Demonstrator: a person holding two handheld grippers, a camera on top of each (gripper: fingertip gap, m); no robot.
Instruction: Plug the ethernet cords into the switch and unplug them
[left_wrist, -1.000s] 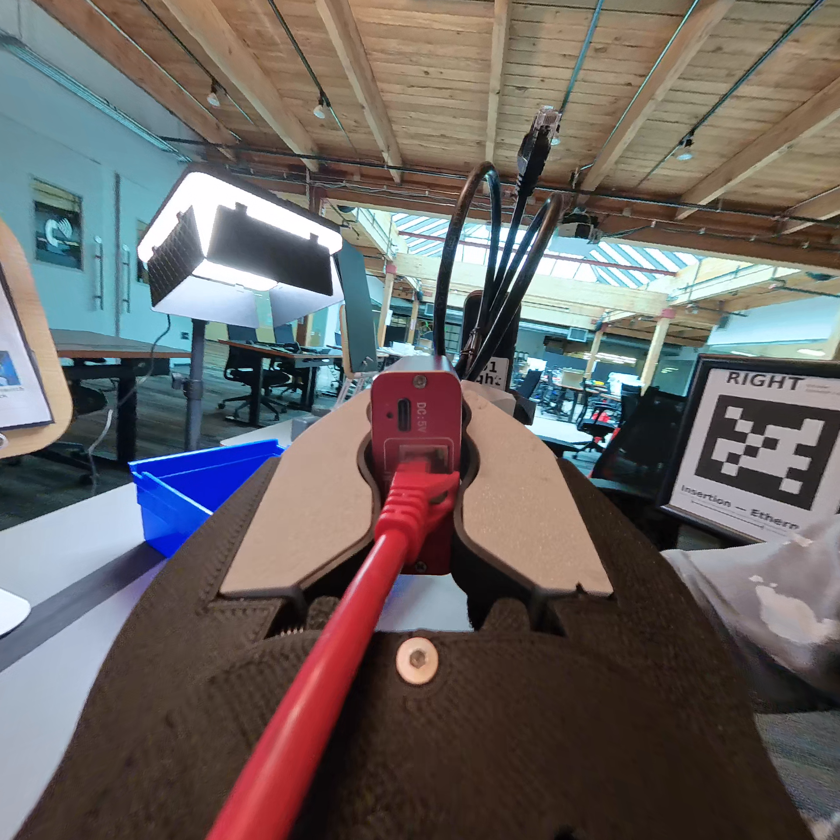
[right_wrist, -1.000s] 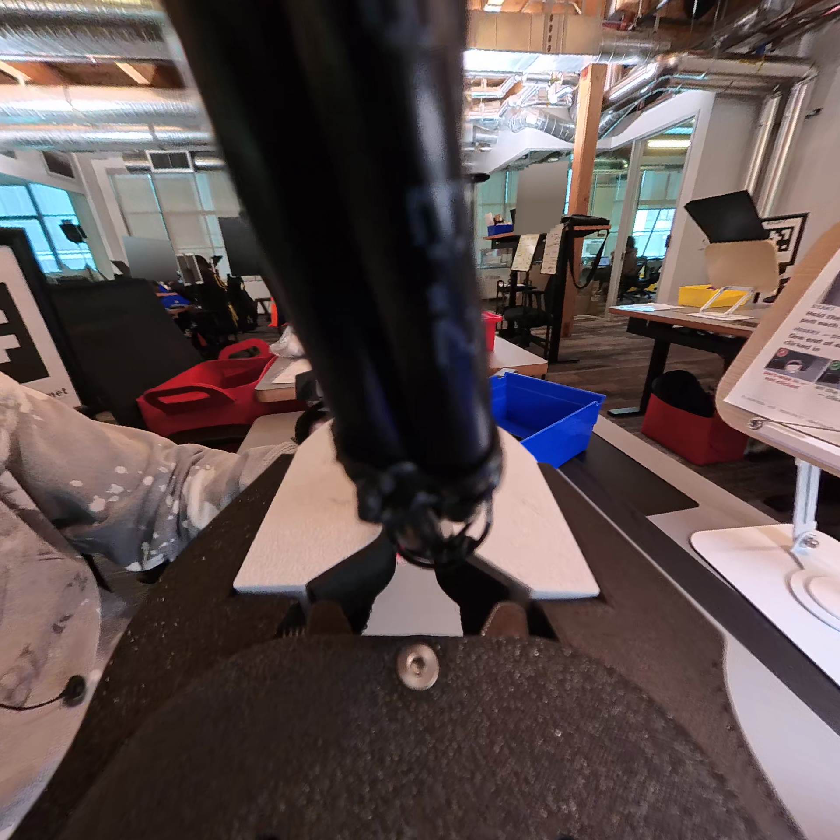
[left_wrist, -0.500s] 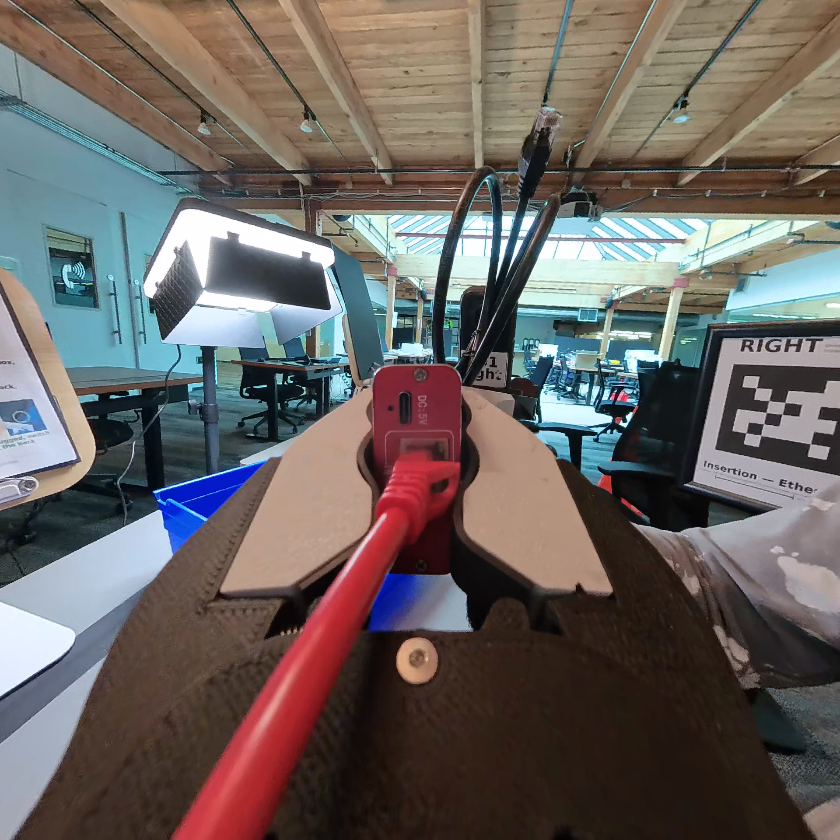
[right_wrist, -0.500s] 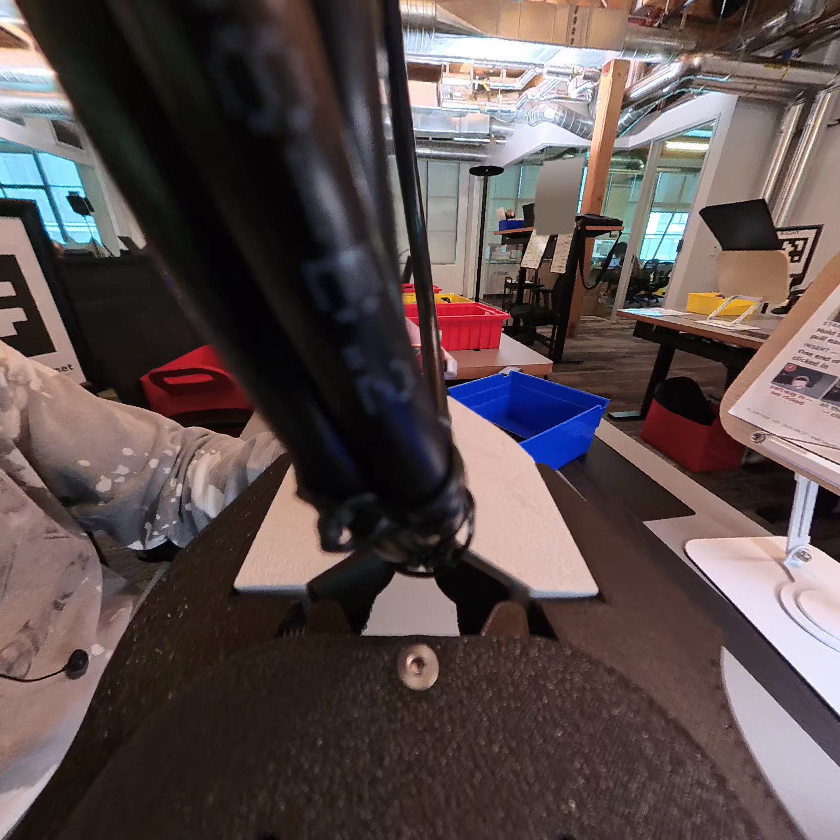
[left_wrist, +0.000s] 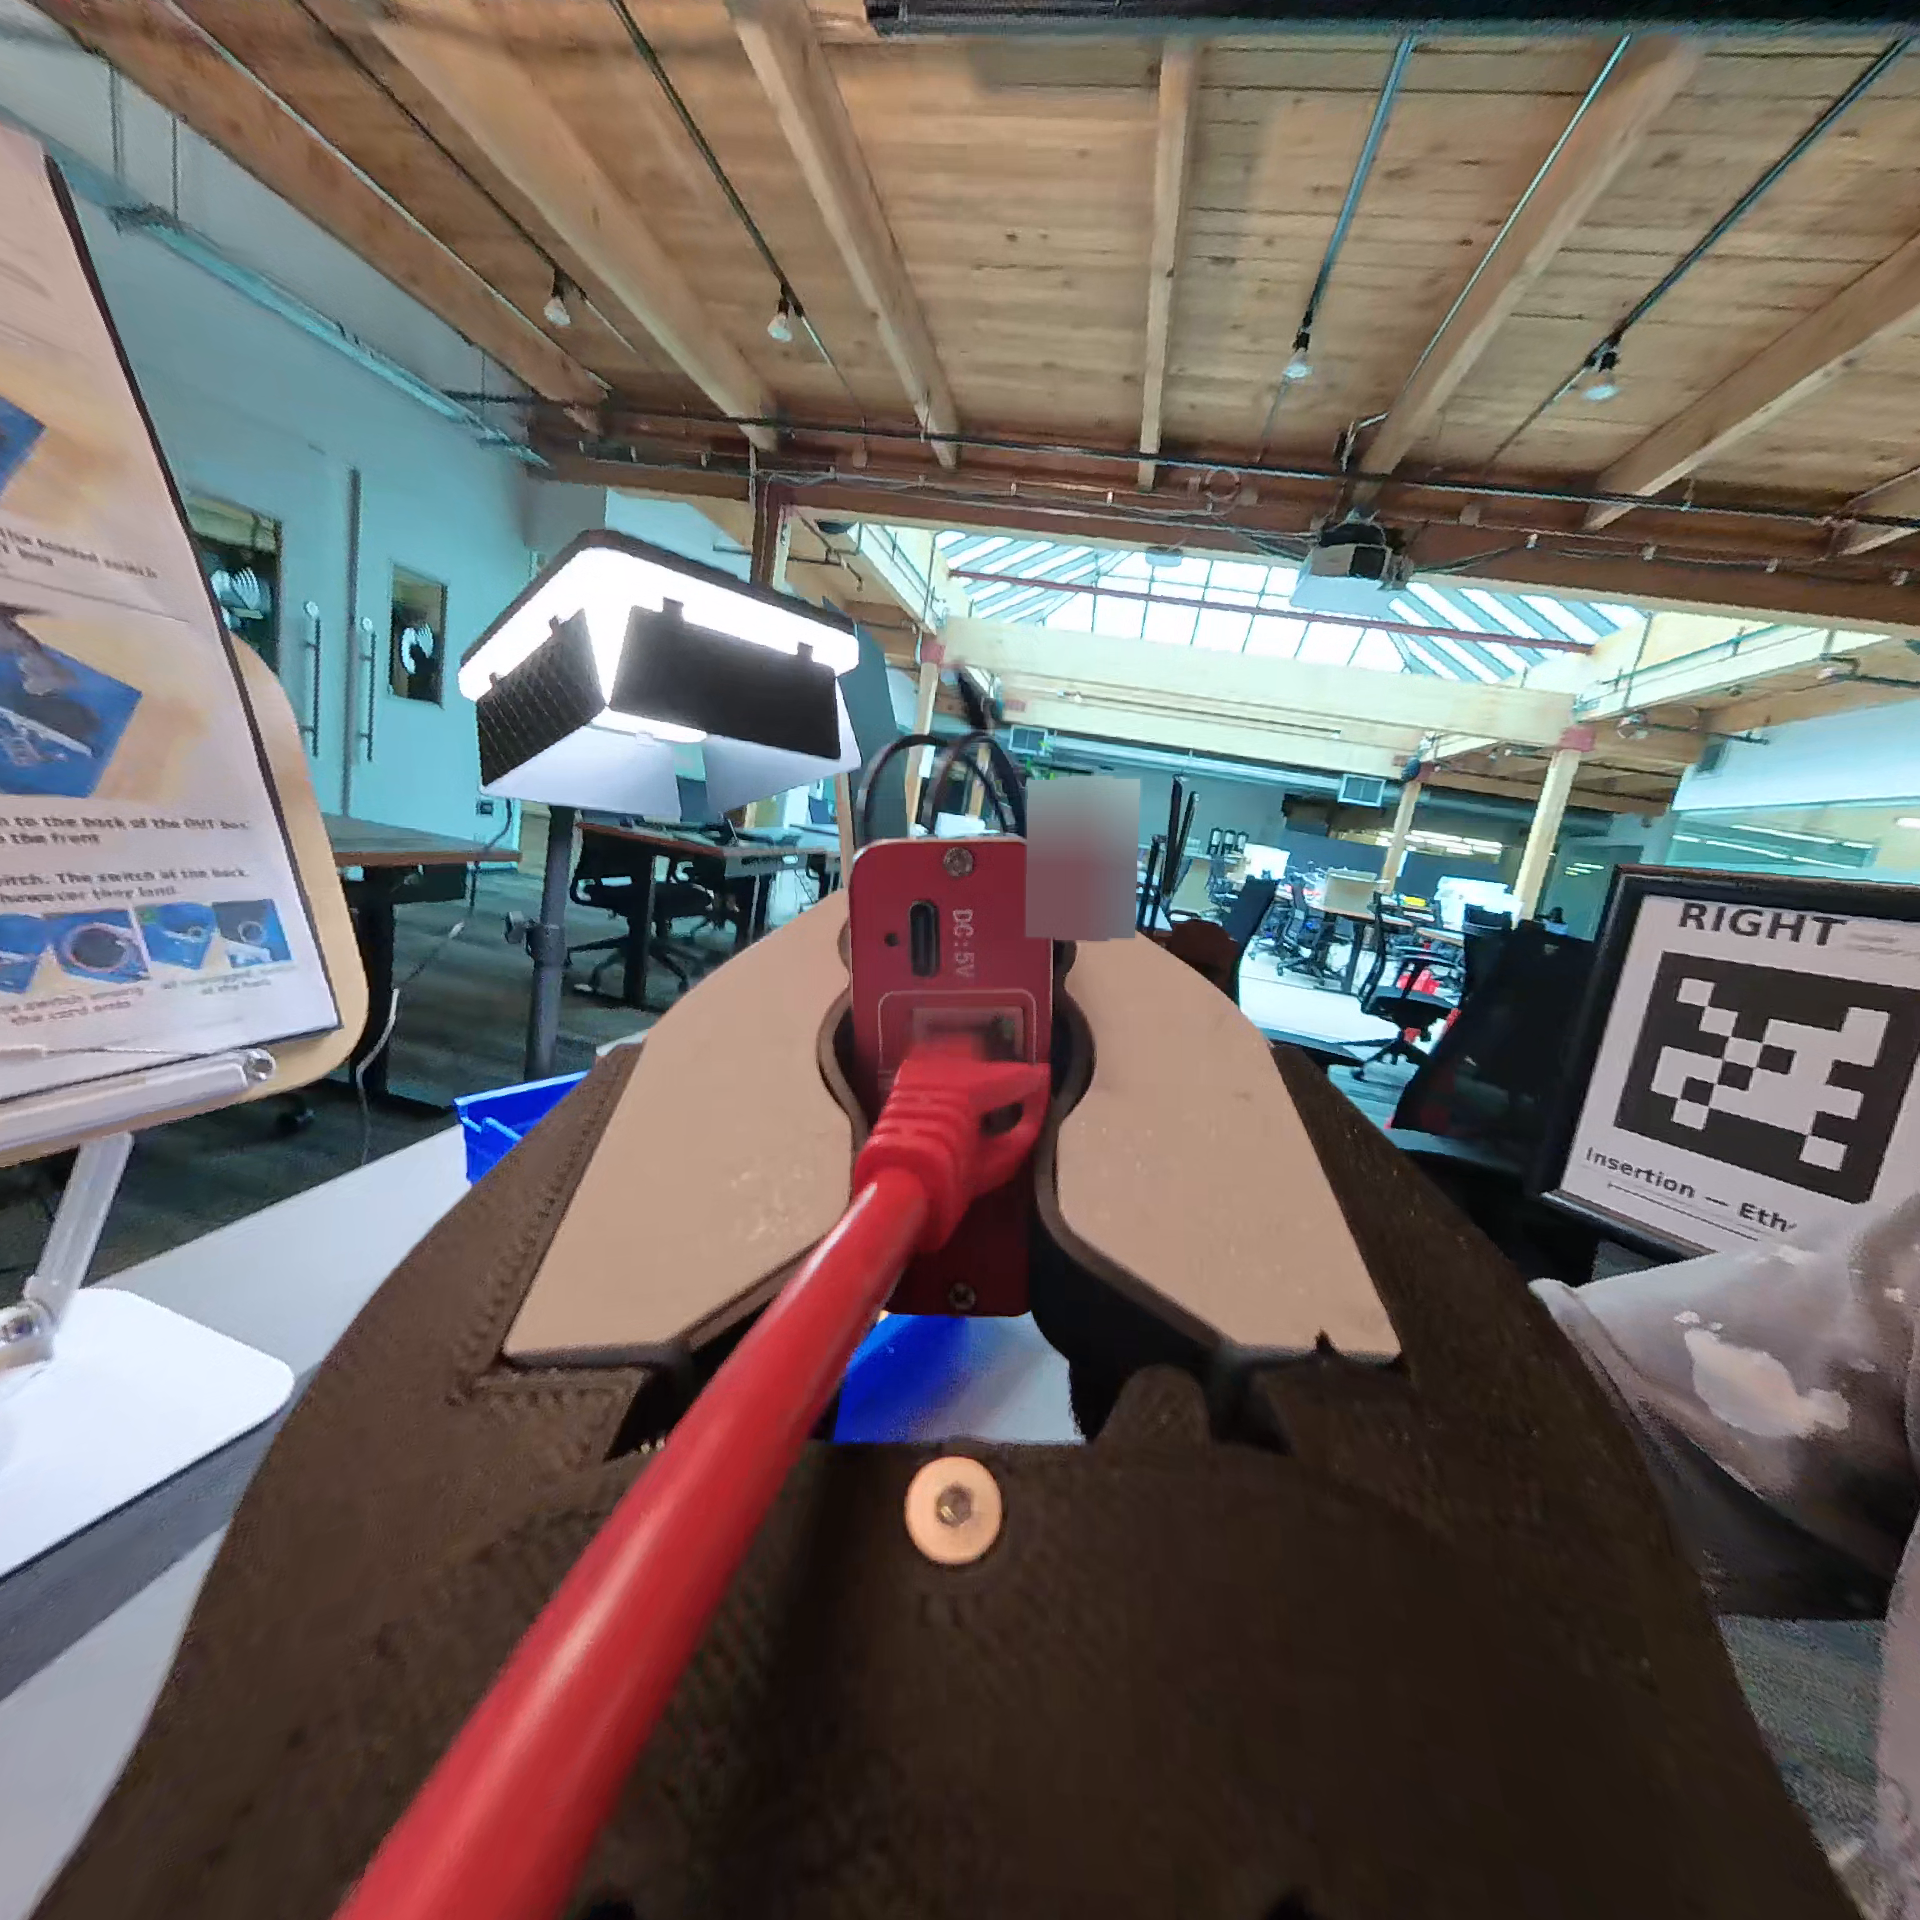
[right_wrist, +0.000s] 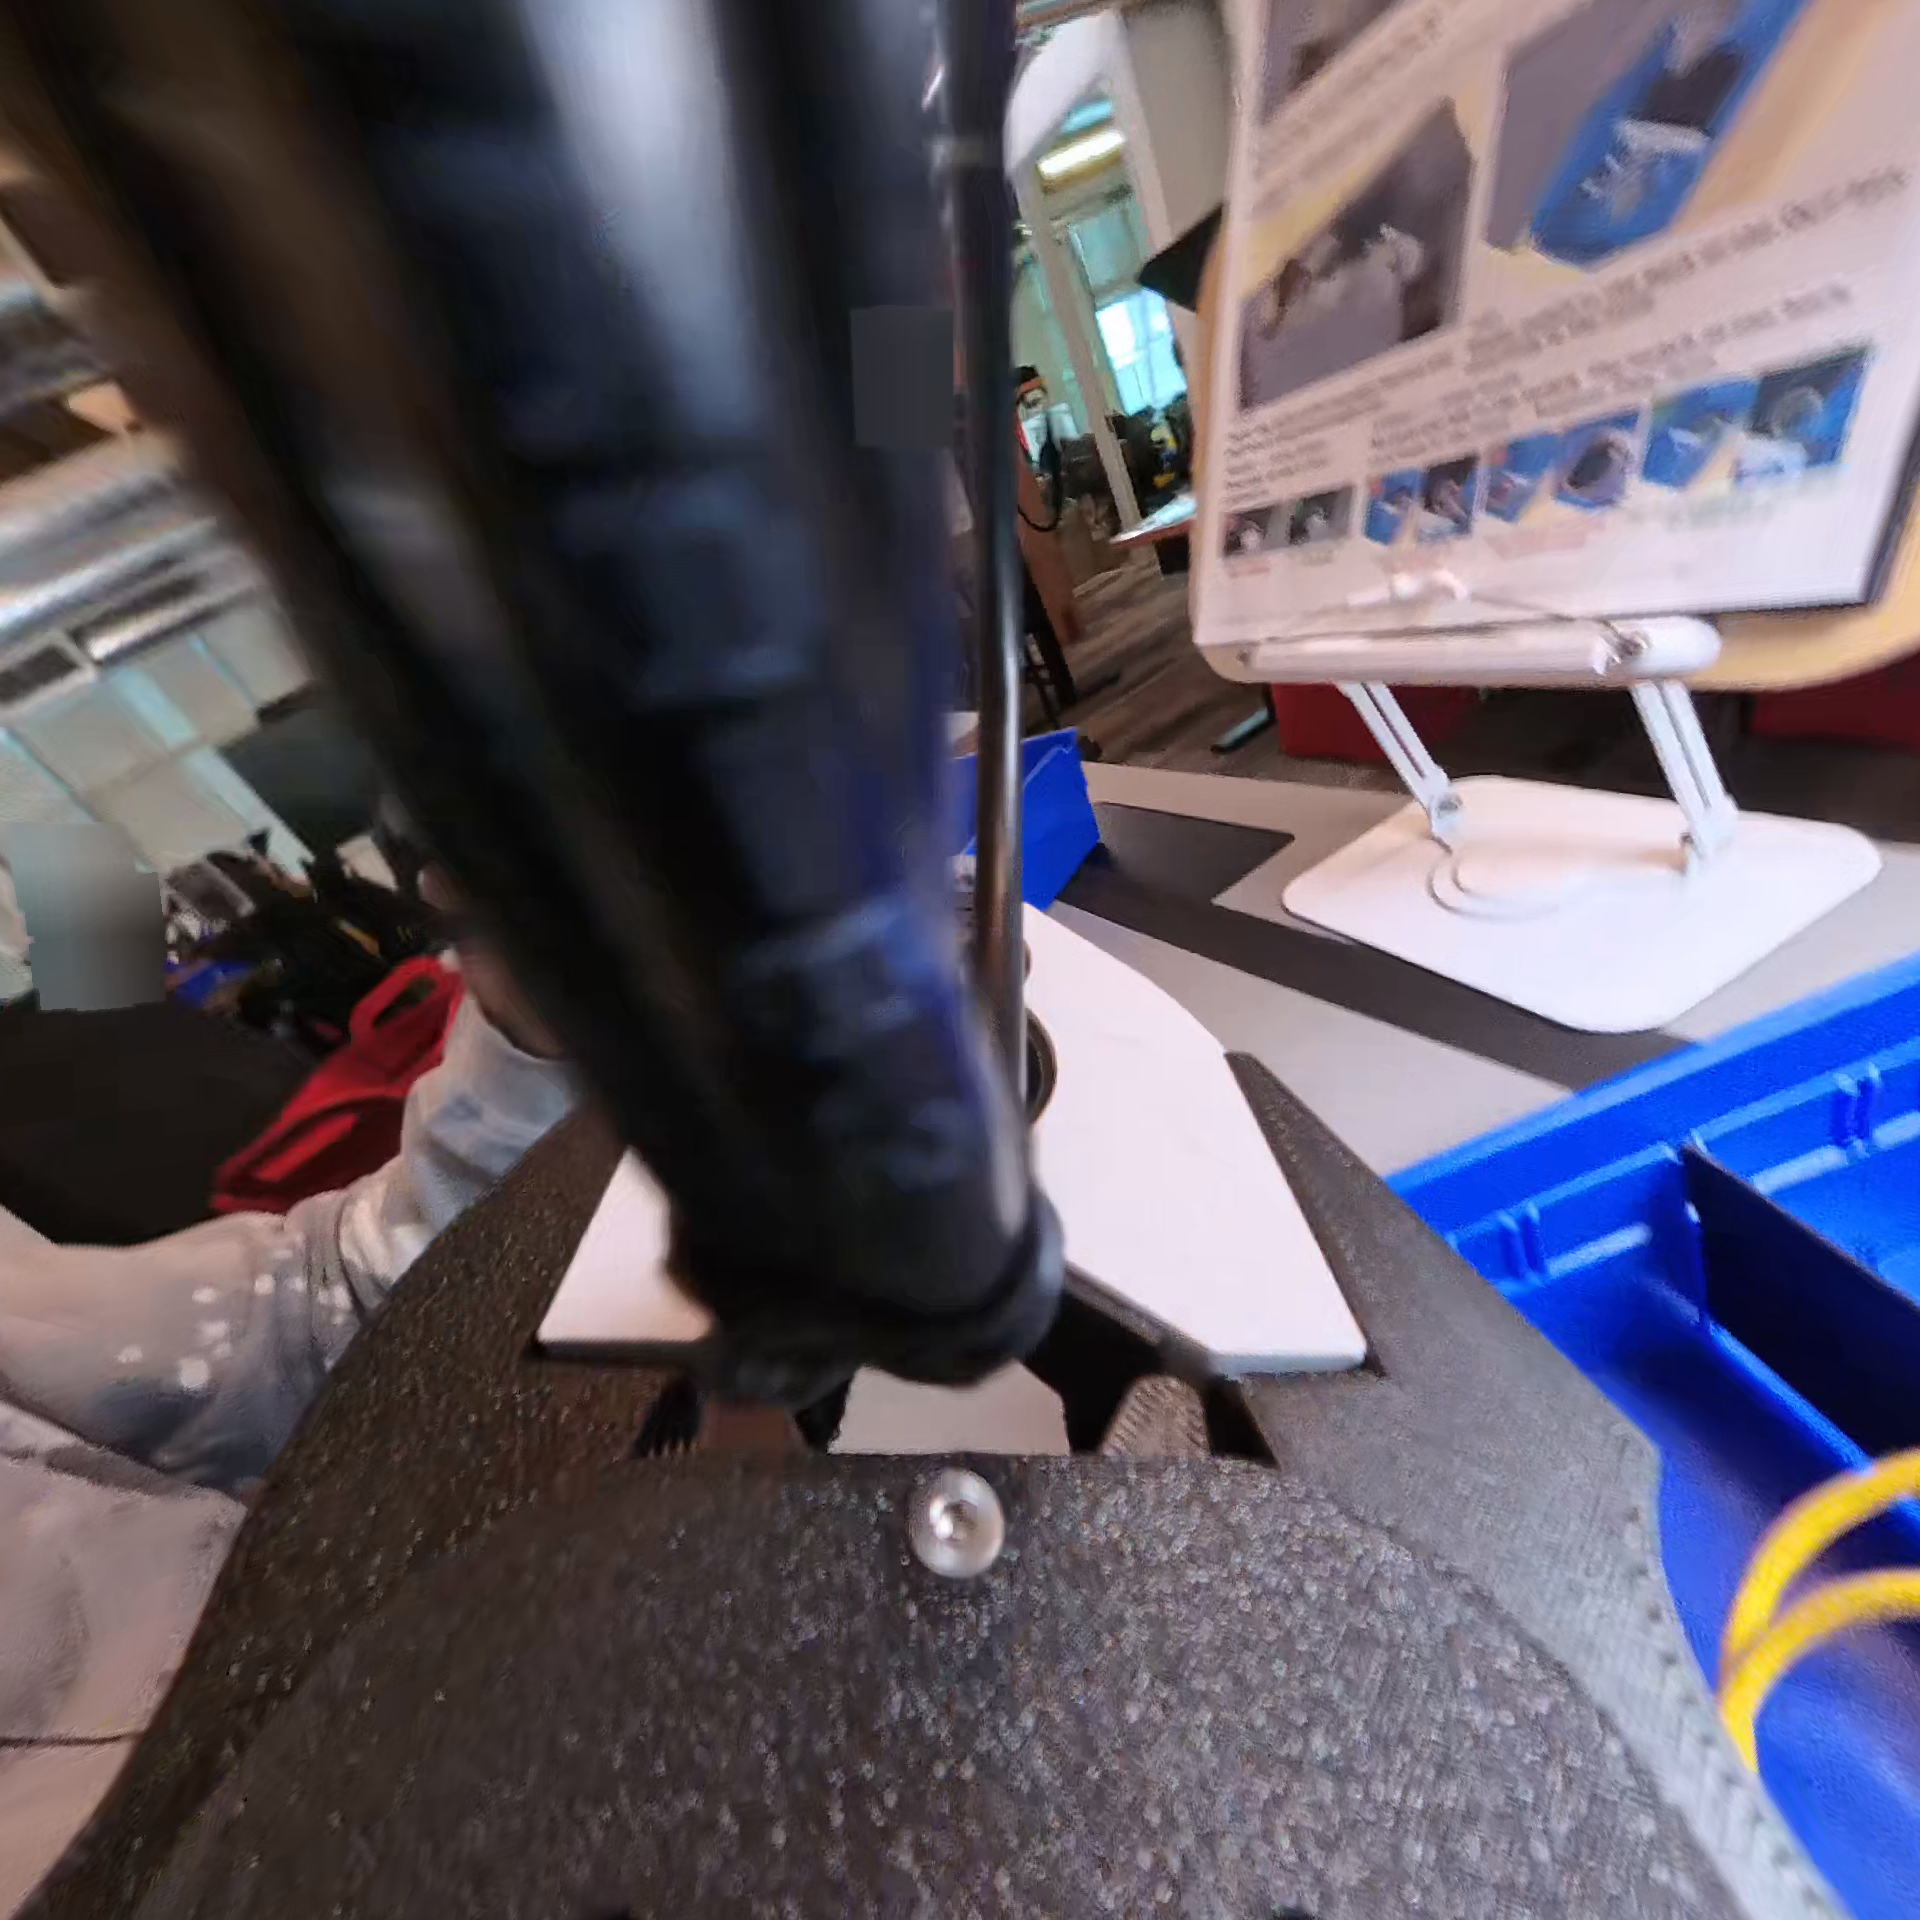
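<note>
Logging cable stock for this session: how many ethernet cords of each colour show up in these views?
Red cord, plugged into the red switch: 1
Black cord bundle, in the right hand-held gripper: 1
Yellow cord, in the blue bin: 1
Total: 3

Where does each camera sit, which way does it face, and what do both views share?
Left wrist view: on the left gripper, looking along its jaws, shut on the red switch with the red cord plugged in; a sleeve shows.
Right wrist view: on the right gripper, behind a bundled black cord; a sleeve shows.
Shared: the instruction sheet on its stand.
</note>
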